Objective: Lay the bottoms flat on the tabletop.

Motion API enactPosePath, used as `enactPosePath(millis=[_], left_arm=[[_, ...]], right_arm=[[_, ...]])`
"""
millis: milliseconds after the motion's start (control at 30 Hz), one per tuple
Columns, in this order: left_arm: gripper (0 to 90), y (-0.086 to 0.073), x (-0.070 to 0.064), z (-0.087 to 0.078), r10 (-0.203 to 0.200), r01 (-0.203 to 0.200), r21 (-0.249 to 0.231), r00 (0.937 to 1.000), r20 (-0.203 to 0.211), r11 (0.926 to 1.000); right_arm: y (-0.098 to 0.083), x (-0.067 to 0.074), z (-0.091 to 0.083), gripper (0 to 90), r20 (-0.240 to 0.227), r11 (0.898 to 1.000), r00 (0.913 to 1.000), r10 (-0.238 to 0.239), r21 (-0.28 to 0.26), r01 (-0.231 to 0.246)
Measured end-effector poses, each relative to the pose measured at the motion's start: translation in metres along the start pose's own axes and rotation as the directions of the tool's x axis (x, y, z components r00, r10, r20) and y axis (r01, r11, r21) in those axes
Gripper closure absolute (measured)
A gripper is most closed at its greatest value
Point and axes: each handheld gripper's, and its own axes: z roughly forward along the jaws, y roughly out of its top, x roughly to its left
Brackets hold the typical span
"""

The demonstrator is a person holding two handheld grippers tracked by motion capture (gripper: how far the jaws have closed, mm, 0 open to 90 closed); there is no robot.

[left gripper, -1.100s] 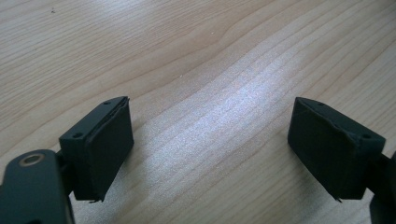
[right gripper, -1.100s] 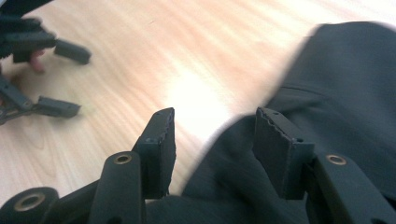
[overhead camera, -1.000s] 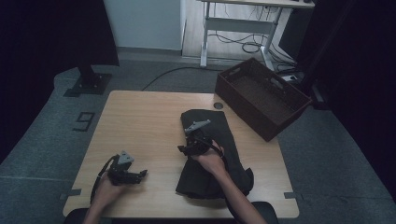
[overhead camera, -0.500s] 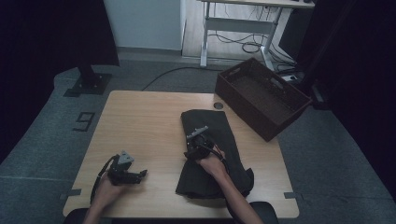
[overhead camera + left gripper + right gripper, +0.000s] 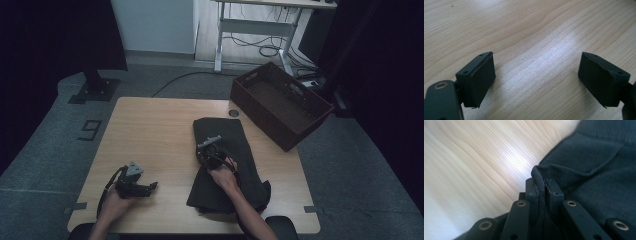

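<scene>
Dark garment (image 5: 225,165) is laid right of table (image 5: 150,130) centre, long axis running near-to-far. Its left edge is pinched by the right gripper (image 5: 210,152), jaws just closed. Left gripper (image 5: 145,186) is held wide open, empty, well apart leftward.

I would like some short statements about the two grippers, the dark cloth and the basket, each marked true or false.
1. The right gripper is shut on the edge of the dark cloth. True.
2. The left gripper holds a corner of the cloth. False: its jaws stand open over bare table.
3. The basket has the cloth inside it. False: the cloth lies on the table.
4. The basket sits at the table's far right corner. True.
</scene>
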Motion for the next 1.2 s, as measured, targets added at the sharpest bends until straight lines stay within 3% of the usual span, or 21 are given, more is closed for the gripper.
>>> enactPosePath(millis=[233,400,567,700,767,867,1000,1200], left_arm=[[14.0,0.0,0.0,0.0,0.001,-0.001,0.001,1.0,0.0,1.0],[14.0,0.0,0.0,0.0,0.0,0.0,0.0,1.0,0.0,1.0],[14.0,0.0,0.0,0.0,-0.001,0.001,-0.002,1.0,0.0,1.0],[14.0,0.0,0.0,0.0,0.0,0.0,0.0,1.0,0.0,1.0],[14.0,0.0,0.0,0.0,0.0,0.0,0.0,1.0,0.0,1.0],[14.0,0.0,0.0,0.0,0.0,0.0,0.0,1.0,0.0,1.0],[13.9,0.0,0.0,0.0,-0.001,0.001,0.0,1.0,0.0,1.0],[14.0,0.0,0.0,0.0,0.0,0.0,0.0,1.0,0.0,1.0]], right_arm=[[0.039,0.022,-0.03,83.1,-0.047,0.995,0.9974,-0.055,-0.086,0.05],[0.056,0.026,-0.063,83.3,-0.029,0.985,0.9949,-0.097,-0.147,0.091],[0.054,0.002,-0.11,83.6,0.015,0.977,0.9981,-0.06,-0.205,0.062],[0.04,-0.031,-0.148,83.5,0.058,0.969,0.9982,0.016,-0.246,-0.001],[0.027,-0.049,-0.158,83.4,0.086,0.968,0.995,0.052,-0.25,-0.029],[0.002,-0.074,-0.159,83.1,0.109,0.968,0.9875,0.115,-0.233,-0.087],[-0.033,-0.099,-0.14,82.7,0.139,0.975,0.9748,0.174,-0.165,-0.15],[-0.073,-0.119,-0.107,81.2,0.14,0.971,0.9621,0.235,-0.078,-0.225]])
